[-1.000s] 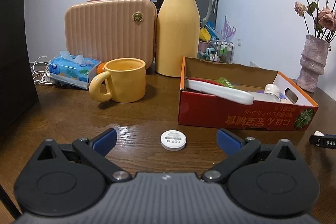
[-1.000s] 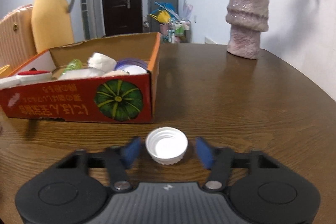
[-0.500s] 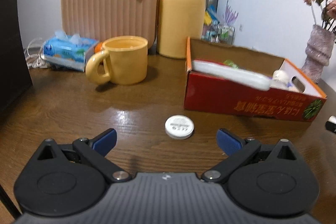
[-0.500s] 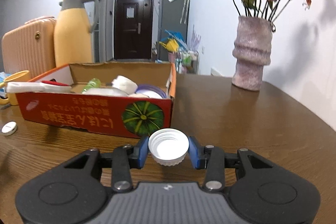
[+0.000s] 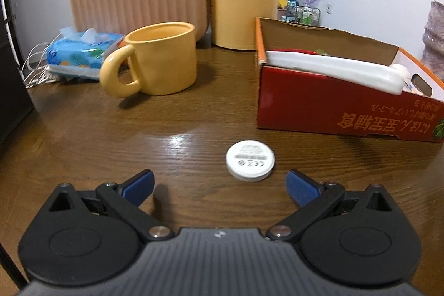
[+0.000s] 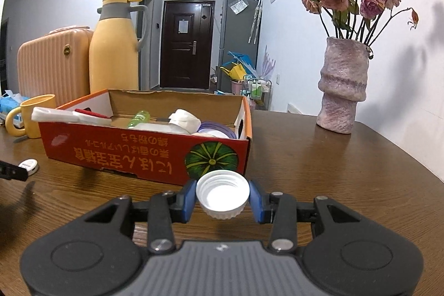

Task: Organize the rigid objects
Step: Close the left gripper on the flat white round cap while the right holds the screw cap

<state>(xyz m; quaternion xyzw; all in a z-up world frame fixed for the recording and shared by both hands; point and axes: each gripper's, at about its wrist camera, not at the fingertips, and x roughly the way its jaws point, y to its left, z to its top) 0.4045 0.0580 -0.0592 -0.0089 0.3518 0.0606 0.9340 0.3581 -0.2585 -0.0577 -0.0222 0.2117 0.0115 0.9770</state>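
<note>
Gripping a white bottle cap (image 6: 222,197) by its ridged rim, the right gripper (image 6: 222,201) hovers before the red box (image 6: 144,154). The left gripper (image 5: 219,186) gapes near a white disc (image 5: 250,160) on the table (image 5: 97,135). The cap may slip out mid-carry.

A white threaded bottle cap (image 6: 222,197), open side facing up and tilted slightly toward the camera, sits pinched between blue pads (image 6: 186,201) above the desk. A flat white round disc (image 5: 250,160) with printed markings lies on the desk just beside a red cardboard box (image 5: 333,104) already holding items.
</note>
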